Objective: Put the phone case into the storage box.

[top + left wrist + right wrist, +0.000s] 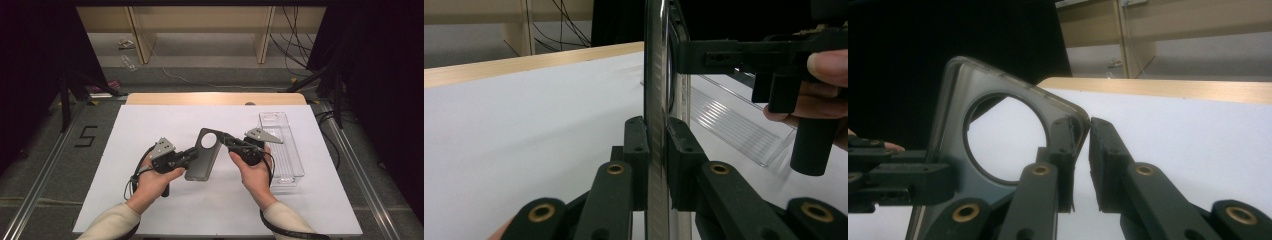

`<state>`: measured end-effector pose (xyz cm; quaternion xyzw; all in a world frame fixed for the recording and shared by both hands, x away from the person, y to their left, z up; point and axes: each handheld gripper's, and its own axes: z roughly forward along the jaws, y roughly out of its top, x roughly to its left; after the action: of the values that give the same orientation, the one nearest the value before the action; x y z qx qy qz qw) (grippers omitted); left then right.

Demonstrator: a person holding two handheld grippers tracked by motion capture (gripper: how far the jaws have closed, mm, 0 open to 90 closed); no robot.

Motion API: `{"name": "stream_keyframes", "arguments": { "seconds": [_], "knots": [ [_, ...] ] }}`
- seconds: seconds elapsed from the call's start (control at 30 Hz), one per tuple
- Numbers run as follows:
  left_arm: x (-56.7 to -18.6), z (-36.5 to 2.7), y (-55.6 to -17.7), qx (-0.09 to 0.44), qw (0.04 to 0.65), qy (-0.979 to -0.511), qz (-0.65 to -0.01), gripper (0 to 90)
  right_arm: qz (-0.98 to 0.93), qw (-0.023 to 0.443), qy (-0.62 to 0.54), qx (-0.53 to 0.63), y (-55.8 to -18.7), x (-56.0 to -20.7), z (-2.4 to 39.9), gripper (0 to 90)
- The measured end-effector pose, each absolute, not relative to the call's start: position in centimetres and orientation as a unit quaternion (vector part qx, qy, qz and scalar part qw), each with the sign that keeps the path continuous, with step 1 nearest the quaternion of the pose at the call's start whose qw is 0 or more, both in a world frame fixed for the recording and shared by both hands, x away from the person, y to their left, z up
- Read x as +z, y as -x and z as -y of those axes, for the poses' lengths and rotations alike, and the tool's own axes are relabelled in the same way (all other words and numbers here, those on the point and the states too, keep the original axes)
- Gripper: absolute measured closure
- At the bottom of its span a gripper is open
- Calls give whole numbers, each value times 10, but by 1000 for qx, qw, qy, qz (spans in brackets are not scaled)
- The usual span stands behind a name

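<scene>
A person sits at a white surface (150, 200) and holds a hand-held gripper in each hand. Between the two tools, lifted off the surface and tilted, is a dark grey phone case (202, 157) with a large round camera opening near its far end.

The left hand-held gripper (192, 155) pinches the case's long left edge. In the left gripper view, its black jaws are pressed against both faces of the thin case wall (655, 125), which stands edge-on between them.

The right hand-held gripper (225, 140) meets the case at the far right corner, next to the round opening. In the right gripper view, the jaws are nearly together at that corner (1070, 122). One jaw lies against the case's rim, the other stands just beside it with a thin gap, so I cannot tell whether this grip is firm.

To the right, a clear plastic tray (290, 170) lies flat on the surface, touching neither tool.

Judging by the pose, the step in hand is taking a two-point hold on the case, with the left side secure and the right side just settling onto the corner. The next move likely calls for a sure pinch on that corner before any turning or carrying, since the rim is thin and smooth and could slip out.
</scene>
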<state>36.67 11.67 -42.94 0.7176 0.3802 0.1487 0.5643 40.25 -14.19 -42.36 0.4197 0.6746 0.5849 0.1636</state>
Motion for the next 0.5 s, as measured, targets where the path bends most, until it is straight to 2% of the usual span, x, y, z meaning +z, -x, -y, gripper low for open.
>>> {"name": "stream_keyframes", "arguments": {
  "seconds": [0.5],
  "knots": [
    [-434,-109,-364,140,542,-744,-364,787,-685,202,-424,557,-396,-413,137,864]
  ]
}}
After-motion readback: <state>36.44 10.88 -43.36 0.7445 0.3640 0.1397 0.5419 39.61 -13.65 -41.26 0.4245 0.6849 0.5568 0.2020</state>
